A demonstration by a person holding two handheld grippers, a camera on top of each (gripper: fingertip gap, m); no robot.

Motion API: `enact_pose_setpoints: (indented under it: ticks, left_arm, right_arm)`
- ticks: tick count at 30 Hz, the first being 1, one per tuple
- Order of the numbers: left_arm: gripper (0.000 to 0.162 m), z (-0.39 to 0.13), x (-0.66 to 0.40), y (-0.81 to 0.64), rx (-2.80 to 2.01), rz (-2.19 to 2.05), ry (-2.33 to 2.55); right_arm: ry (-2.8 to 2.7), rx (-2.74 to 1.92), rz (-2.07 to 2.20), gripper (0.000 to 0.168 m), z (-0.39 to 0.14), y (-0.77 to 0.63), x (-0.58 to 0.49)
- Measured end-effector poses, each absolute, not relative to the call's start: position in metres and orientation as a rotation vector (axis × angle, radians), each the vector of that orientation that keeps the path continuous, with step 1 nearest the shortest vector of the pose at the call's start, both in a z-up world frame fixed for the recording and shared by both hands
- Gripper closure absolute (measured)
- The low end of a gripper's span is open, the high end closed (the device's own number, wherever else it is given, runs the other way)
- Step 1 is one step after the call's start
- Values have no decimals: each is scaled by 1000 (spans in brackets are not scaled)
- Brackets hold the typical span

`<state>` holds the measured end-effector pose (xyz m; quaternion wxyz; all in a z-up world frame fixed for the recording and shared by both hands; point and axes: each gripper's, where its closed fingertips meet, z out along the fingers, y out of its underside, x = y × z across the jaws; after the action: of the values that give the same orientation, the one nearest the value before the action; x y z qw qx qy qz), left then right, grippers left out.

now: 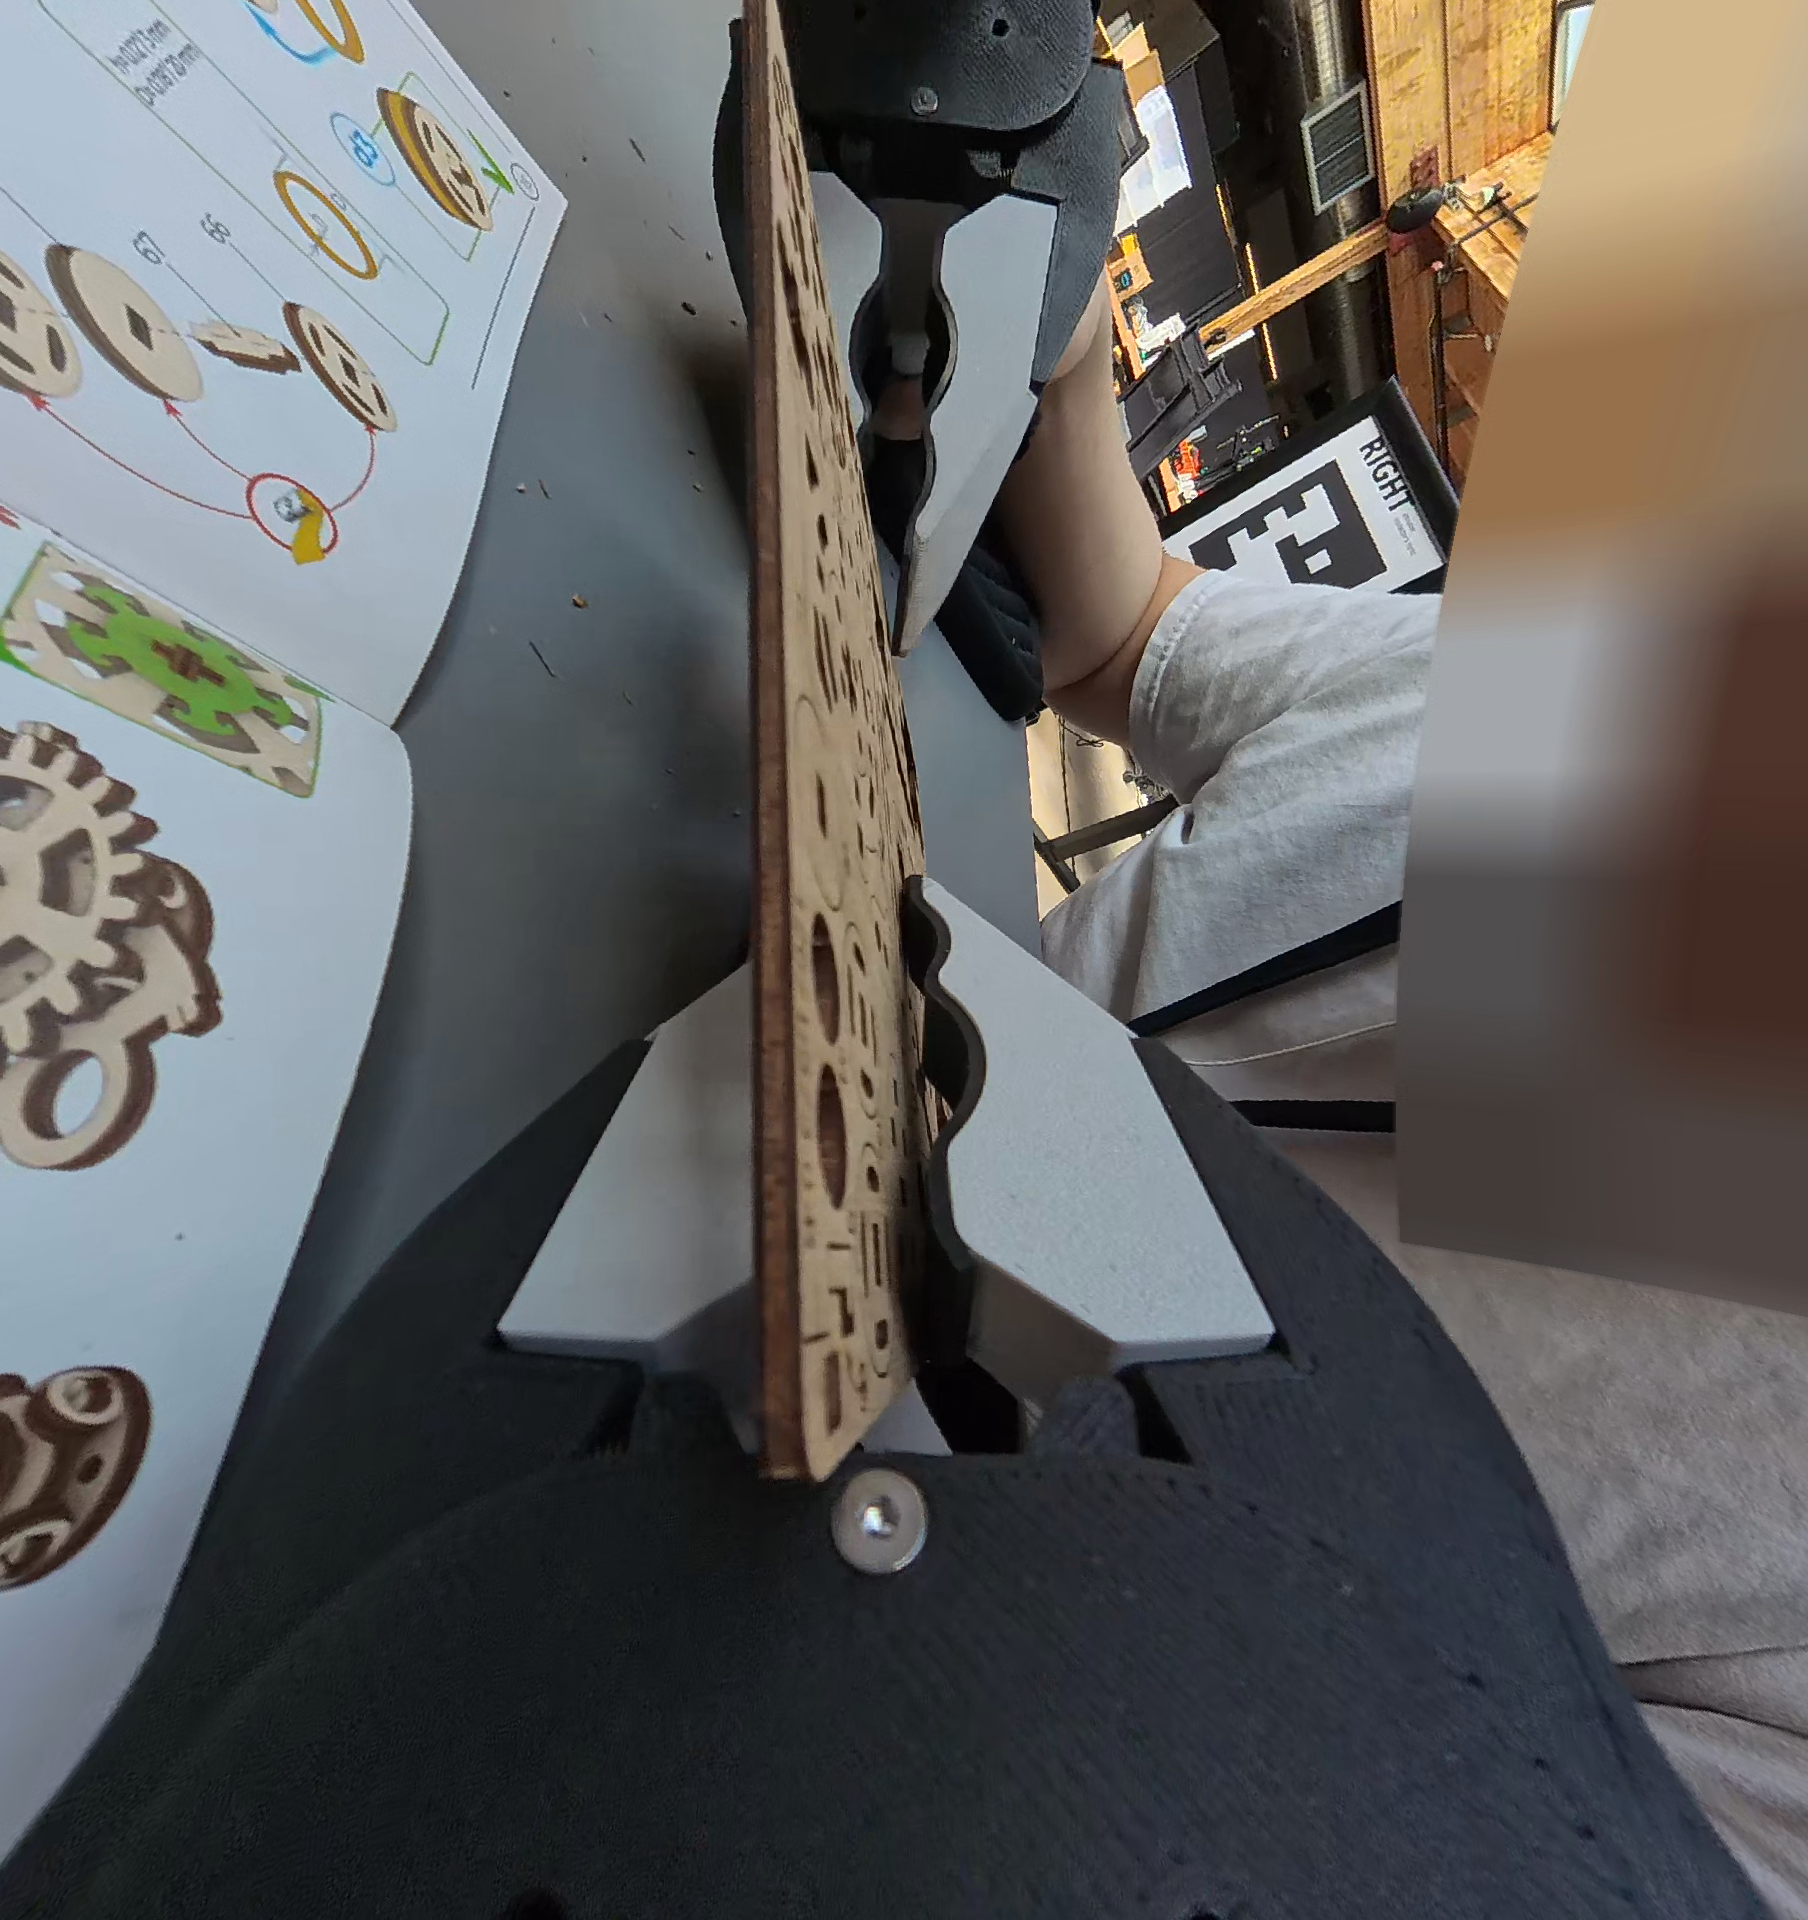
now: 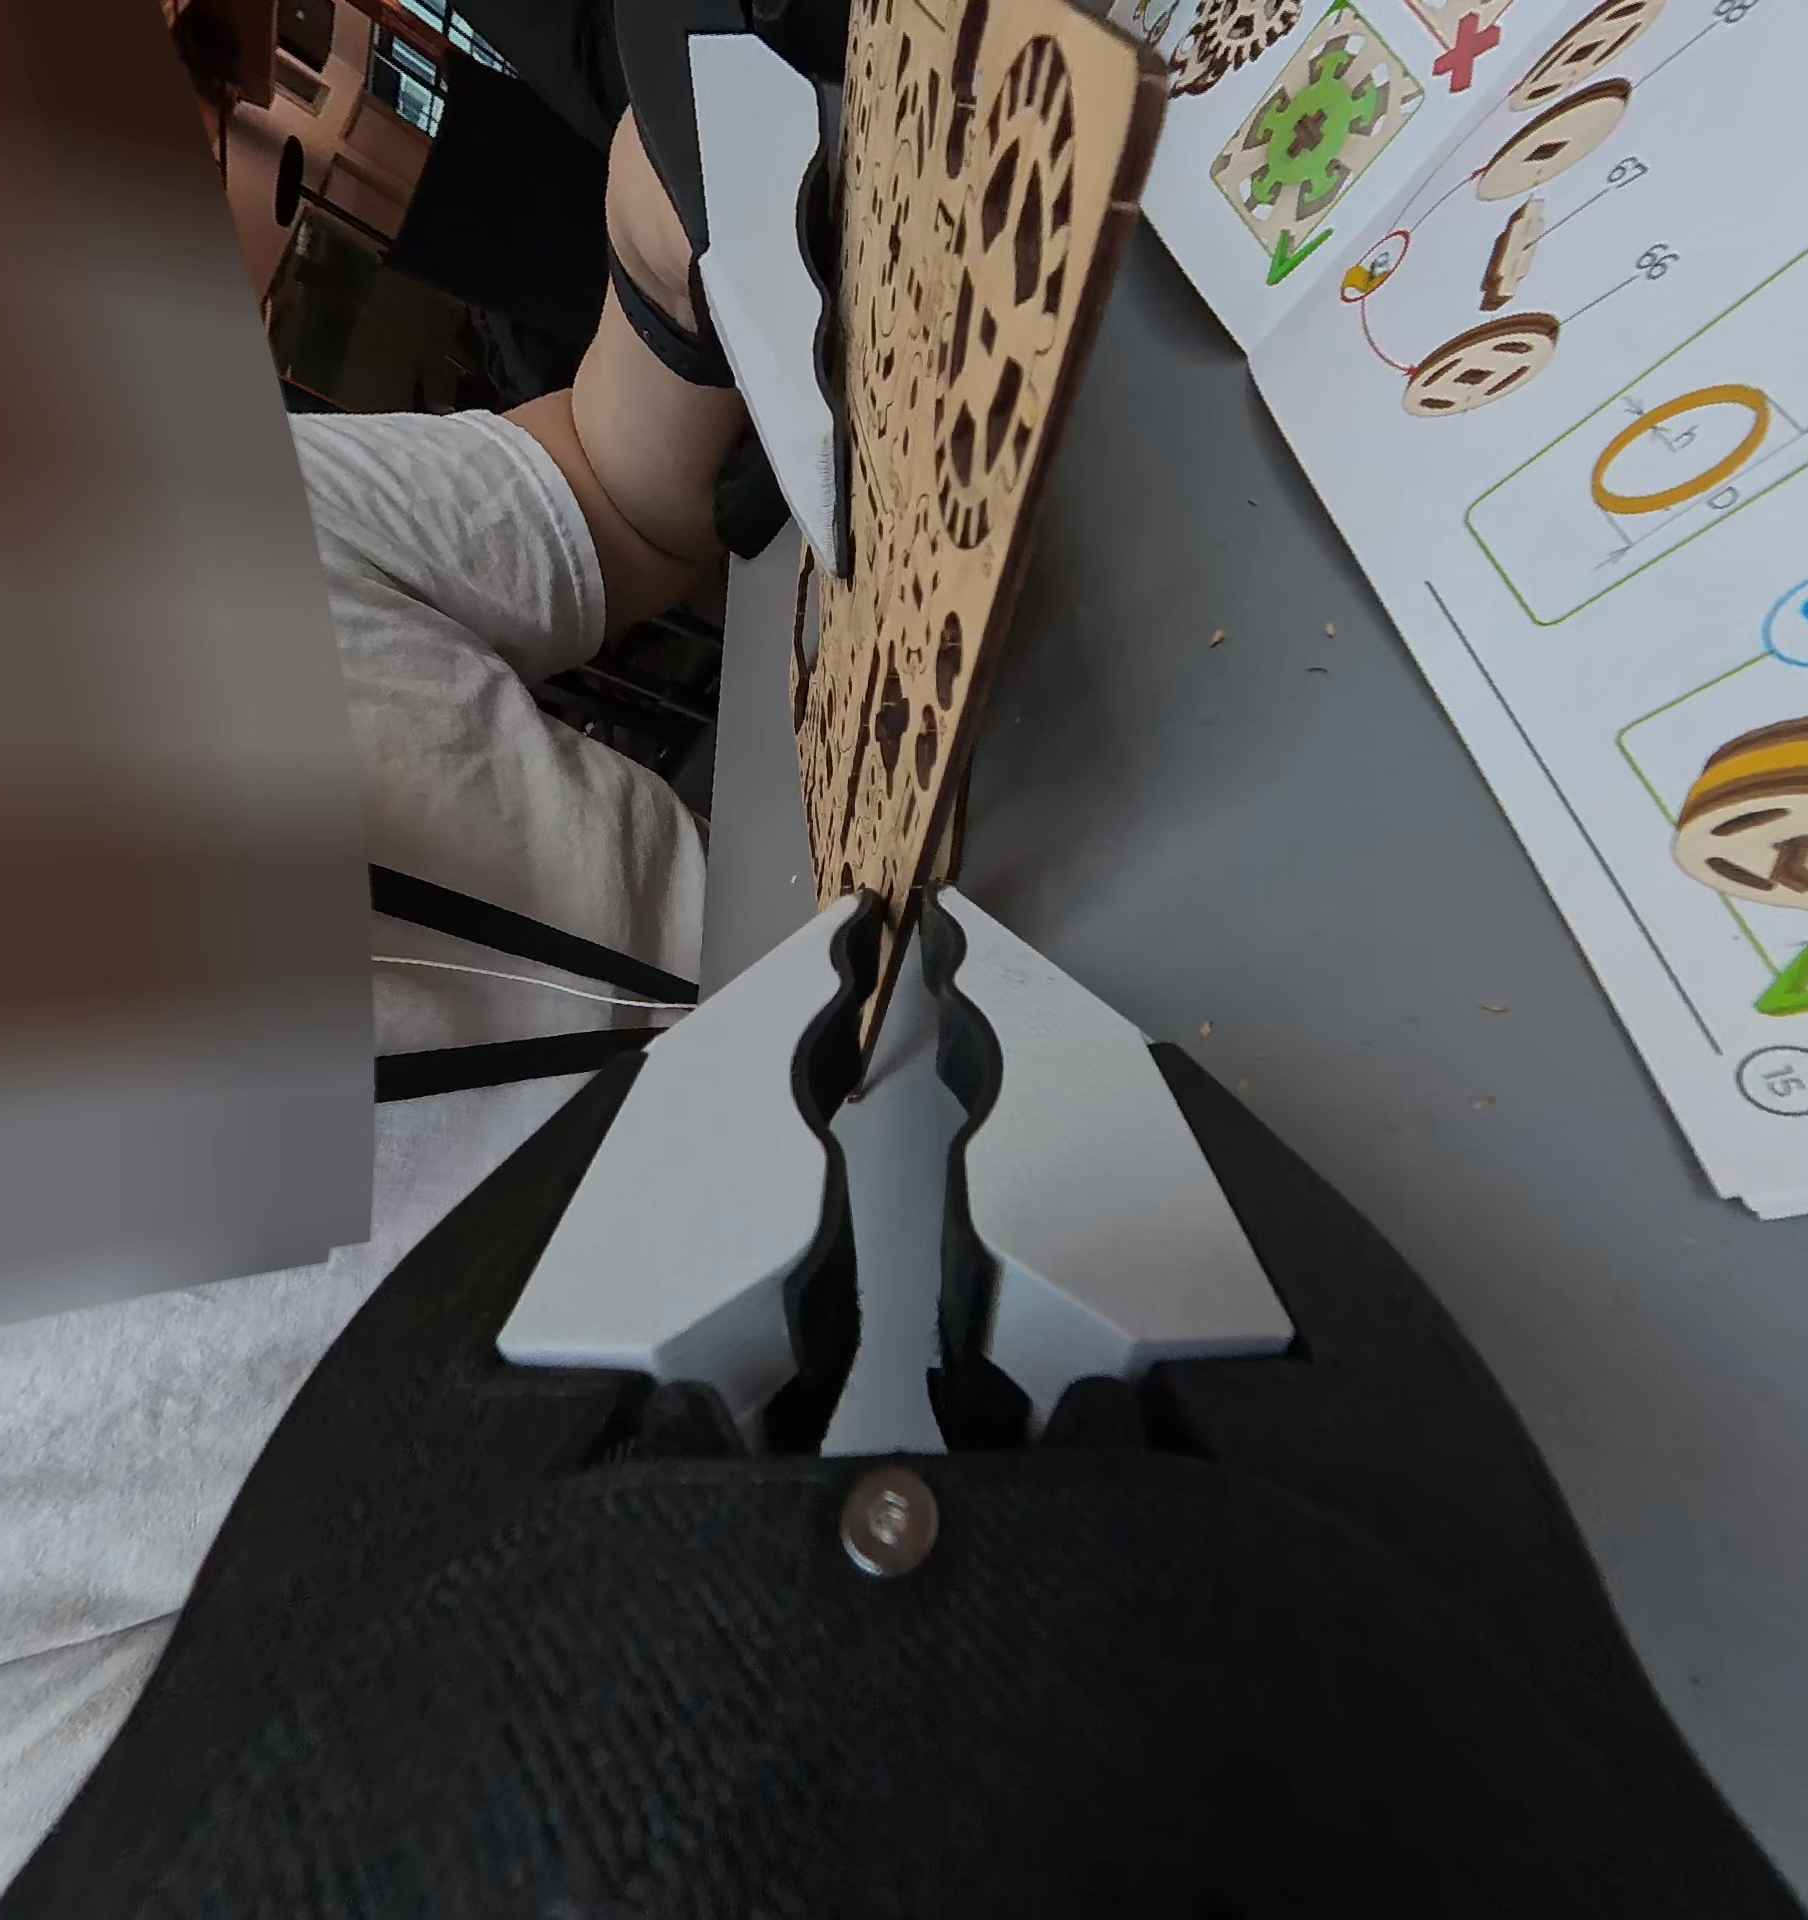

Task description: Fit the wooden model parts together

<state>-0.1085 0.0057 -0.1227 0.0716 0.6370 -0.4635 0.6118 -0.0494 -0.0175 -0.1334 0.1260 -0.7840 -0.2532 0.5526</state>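
A thin laser-cut wooden parts sheet [image 1: 838,727] stands on edge above the grey table, with many cut-out shapes in it. My left gripper [image 1: 827,935] is shut on one end of it, with the sheet running deep between the fingers. My right gripper [image 2: 895,904] is shut on the opposite end, pinching a corner of the sheet [image 2: 941,416] at its fingertips. Each gripper shows in the other's view at the far end: a right finger [image 1: 967,416] in the left wrist view, a left finger [image 2: 765,291] in the right wrist view.
An open instruction booklet [image 1: 204,312] with assembly drawings lies on the grey table [image 1: 588,520]; it also shows in the right wrist view [image 2: 1502,520]. A person's arm and white sleeve [image 2: 464,623] are close behind the sheet. A black-and-white marker board [image 1: 1315,509] stands beyond. The grippers' ends are close to 8 cm from one another.
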Motion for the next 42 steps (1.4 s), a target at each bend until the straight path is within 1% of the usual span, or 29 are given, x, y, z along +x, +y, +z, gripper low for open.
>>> enact_pose_setpoints:
  ticks: [7,14,20,23,25,28,31,38,42]
  left_arm:
    - [161,-123,-109,4,1904,1828,-1403]
    - [162,-122,-109,1,1885,1833,-1398]
    - [160,-124,-109,1,1902,1817,-1417]
    - [160,-125,-109,2,1905,1820,-1407]
    - [162,-123,-109,2,1897,1831,-1407]
    - [162,-123,-109,3,1905,1833,-1404]
    - [161,-125,-109,3,1908,1824,-1397]
    - [161,-125,-109,5,1923,1821,-1397]
    - [160,-125,-108,4,1923,1825,-1395]
  right_arm:
    - [-780,-2297,1613,163,-135,-22,-50]
    - [-881,-2302,1469,160,-140,-23,-48]
    - [-887,-2341,1406,160,-146,-22,-48]
    - [-860,-2328,1459,160,-143,-22,-48]
    - [-829,-2280,1568,164,-134,-23,-47]
    - [-790,-2242,1605,162,-128,-20,-44]
    - [-778,-2273,1569,166,-132,-18,-43]
    - [-702,-2313,1562,166,-135,-14,-43]
    - [-707,-2356,1473,165,-141,-12,-41]
